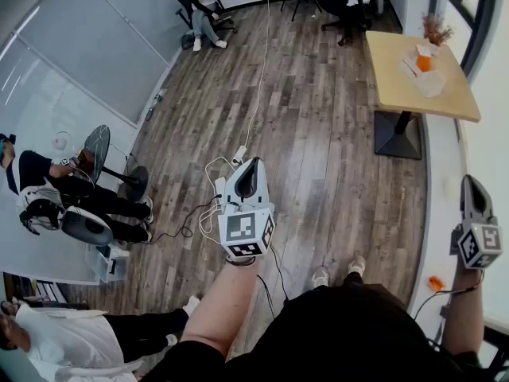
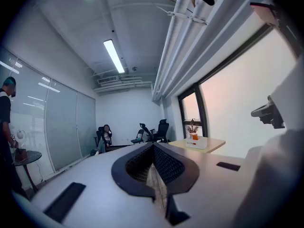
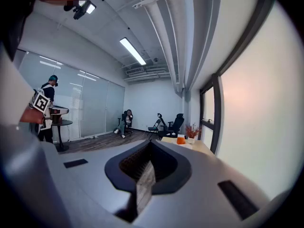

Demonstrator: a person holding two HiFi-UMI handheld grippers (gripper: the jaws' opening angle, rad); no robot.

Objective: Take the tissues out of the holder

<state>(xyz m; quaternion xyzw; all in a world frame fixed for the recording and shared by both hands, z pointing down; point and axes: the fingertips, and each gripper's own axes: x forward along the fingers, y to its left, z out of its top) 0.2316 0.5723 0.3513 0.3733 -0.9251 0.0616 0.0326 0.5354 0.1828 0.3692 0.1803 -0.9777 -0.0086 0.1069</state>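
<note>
The person stands on the wooden floor (image 1: 334, 157) of an open office, well apart from the work. The tissue holder (image 1: 422, 68), a white box with something orange on top, sits on the light wooden table (image 1: 394, 86) in the upper right of the head view, just below a small dried plant (image 1: 436, 29). At this range the tissues cannot be told apart from the box.

The left gripper (image 1: 250, 173) is held out at the centre of the frame, roughly level. Its jaws are brought together with nothing between them, and its own view shows the pads meeting along a seam, with the table small and far off, right of centre. The right gripper (image 1: 473, 193) hangs at the right edge, likewise closed and empty.

Both seem to be carried this way for the approach: pointed ahead so the table stays in sight, and closed because there is nothing within reach to grip. The task looks not yet begun. It probably calls for walking to the table, opening one gripper for the tissues and perhaps steadying the light box with the other so it does not lift.

A white cable (image 1: 258, 94) trails across the floor left of that path. A seated person (image 1: 203, 10) at the top is well clear.
</note>
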